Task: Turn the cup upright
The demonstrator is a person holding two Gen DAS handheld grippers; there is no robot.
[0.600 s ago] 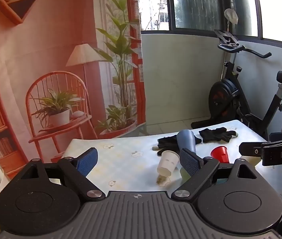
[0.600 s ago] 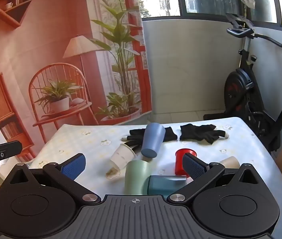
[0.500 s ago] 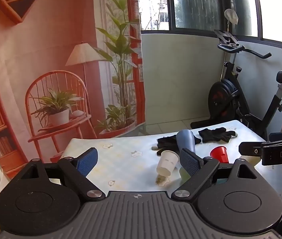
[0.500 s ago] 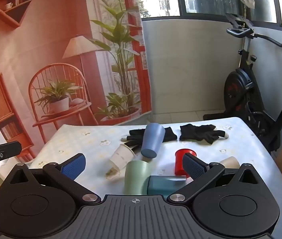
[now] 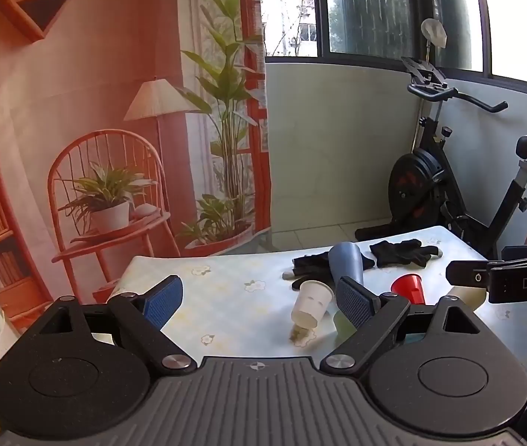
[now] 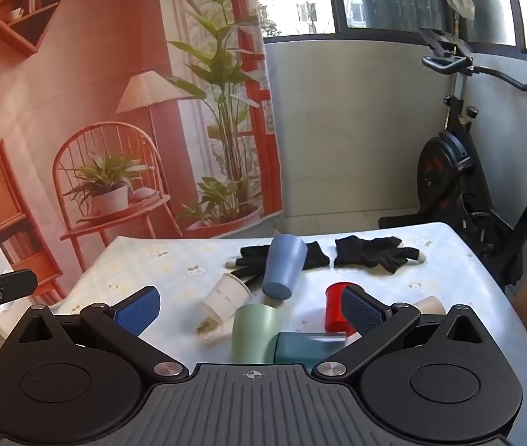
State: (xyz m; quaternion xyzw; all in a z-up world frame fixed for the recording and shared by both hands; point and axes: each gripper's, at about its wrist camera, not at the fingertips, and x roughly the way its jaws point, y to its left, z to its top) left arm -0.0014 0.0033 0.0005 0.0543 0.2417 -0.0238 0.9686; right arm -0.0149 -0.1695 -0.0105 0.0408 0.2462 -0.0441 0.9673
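Here, six cups (image 6: pixel 285 267) and two gloves (image 6: pixel 375 252) crowd the counter (image 6: pixel 174 260).
Cups lie tipped mid-counter; left claw (image 5: pixel 259 299) and right claw (image 6: pixel 250 308) gape wide, empty.

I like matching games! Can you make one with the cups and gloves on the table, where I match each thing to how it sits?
Things:
1. red plastic cup
2. tall blue-grey cup
3. white paper cup
4. black glove on the right

States:
A. lies on its side, narrow end toward the near table edge
B. lies flat and alone on the flowery tablecloth
C. stands with its mouth up
D. rests tilted across the other black glove

Pairs: 1-C, 2-D, 3-A, 4-B
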